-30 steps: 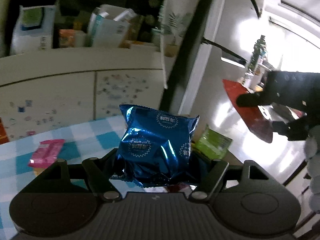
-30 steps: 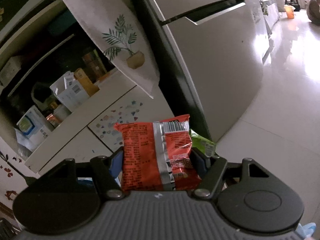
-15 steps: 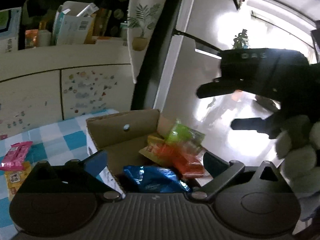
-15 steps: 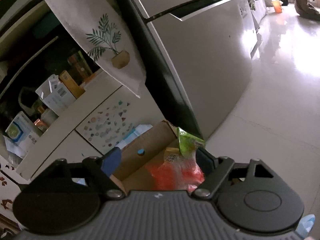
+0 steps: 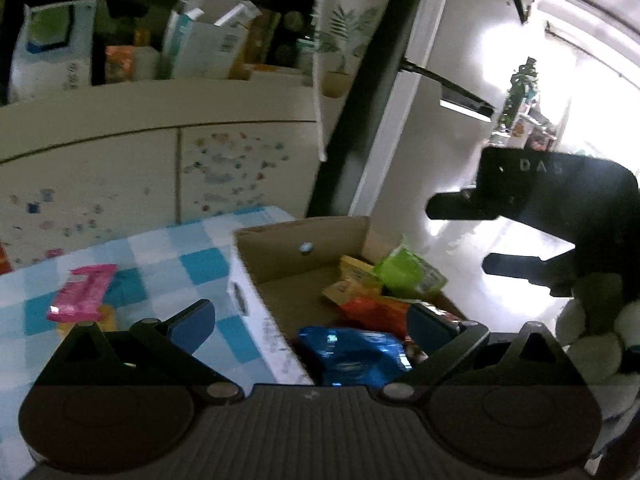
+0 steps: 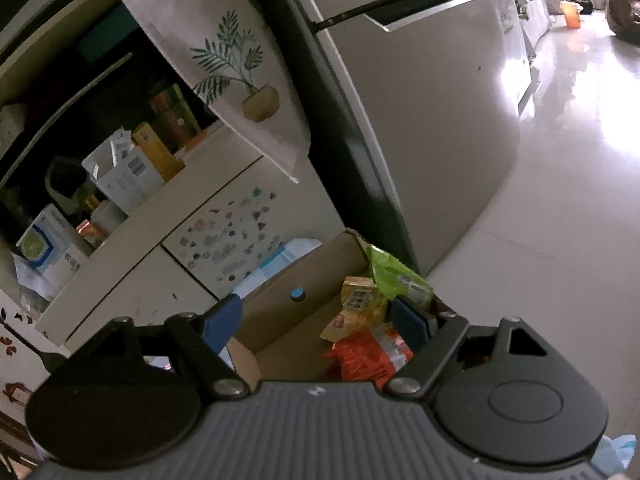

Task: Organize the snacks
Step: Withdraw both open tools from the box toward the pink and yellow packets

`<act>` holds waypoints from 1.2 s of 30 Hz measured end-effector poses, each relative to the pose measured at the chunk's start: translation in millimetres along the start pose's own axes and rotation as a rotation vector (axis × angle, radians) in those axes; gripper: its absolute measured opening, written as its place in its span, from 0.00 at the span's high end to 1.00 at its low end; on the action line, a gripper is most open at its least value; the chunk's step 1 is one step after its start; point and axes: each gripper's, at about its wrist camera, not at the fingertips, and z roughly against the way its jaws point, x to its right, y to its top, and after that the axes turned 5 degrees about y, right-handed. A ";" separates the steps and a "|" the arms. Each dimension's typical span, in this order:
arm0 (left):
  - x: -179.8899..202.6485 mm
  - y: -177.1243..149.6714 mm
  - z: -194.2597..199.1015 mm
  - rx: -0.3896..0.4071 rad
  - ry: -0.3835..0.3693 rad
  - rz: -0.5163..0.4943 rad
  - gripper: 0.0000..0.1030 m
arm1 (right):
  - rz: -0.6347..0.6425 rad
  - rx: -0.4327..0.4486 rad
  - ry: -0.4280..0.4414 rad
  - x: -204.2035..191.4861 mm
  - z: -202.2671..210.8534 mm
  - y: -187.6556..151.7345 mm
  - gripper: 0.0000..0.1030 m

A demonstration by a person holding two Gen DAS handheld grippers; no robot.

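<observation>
An open cardboard box [image 5: 280,248] stands at the right end of a blue-checked table [image 5: 160,256]. It holds a blue foil packet [image 5: 352,354], an orange-red packet [image 5: 372,312], a yellow packet [image 5: 352,280] and a green packet [image 5: 408,276]. My left gripper [image 5: 310,320] is open and empty above the box's near edge. My right gripper [image 6: 316,320] is open and empty above the box [image 6: 288,308], over the orange-red packet [image 6: 368,354]; it also shows in the left wrist view [image 5: 472,236], open, beyond the box. A pink packet [image 5: 82,292] lies on the table at left.
A yellow packet [image 5: 104,316] lies under the pink one. Behind the table stand a cream cabinet [image 5: 120,168] with cluttered shelves and a fridge [image 6: 420,120] with a hanging plant-print cloth [image 6: 224,60]. Shiny floor [image 6: 560,200] extends to the right.
One second ago my left gripper held the blue packet and my right held the orange-red one. Both jaws have opened and both packets now lie in the box.
</observation>
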 end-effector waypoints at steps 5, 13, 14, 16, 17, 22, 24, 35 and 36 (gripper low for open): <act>-21.7 5.8 9.6 -0.018 0.065 0.025 0.00 | 0.015 -0.007 0.010 -5.6 -4.7 -1.8 0.20; -58.9 13.7 23.9 -0.032 0.168 0.051 0.00 | 0.063 -0.017 0.044 -22.1 -10.2 -6.2 0.20; -64.1 14.0 25.3 -0.035 0.174 0.060 0.00 | 0.067 -0.019 0.048 -23.8 -10.8 -7.1 0.20; -73.1 14.8 26.8 -0.042 0.182 0.074 0.00 | 0.076 -0.026 0.057 -28.0 -13.1 -9.1 0.20; -77.9 15.5 27.4 -0.046 0.194 0.079 0.00 | 0.080 -0.028 0.060 -29.7 -14.3 -9.8 0.20; -102.8 23.7 32.4 -0.029 0.229 0.152 0.00 | 0.109 -0.035 0.077 -40.3 -18.6 -14.7 0.20; -113.9 27.2 34.3 -0.009 0.249 0.180 0.00 | 0.127 -0.039 0.085 -45.3 -20.2 -17.4 0.20; -173.6 33.5 19.9 -0.011 0.347 0.381 0.00 | 0.234 -0.058 0.168 -73.3 -26.5 -33.9 0.20; -174.9 33.2 17.3 -0.016 0.345 0.387 0.00 | 0.249 -0.061 0.176 -76.1 -26.8 -36.2 0.20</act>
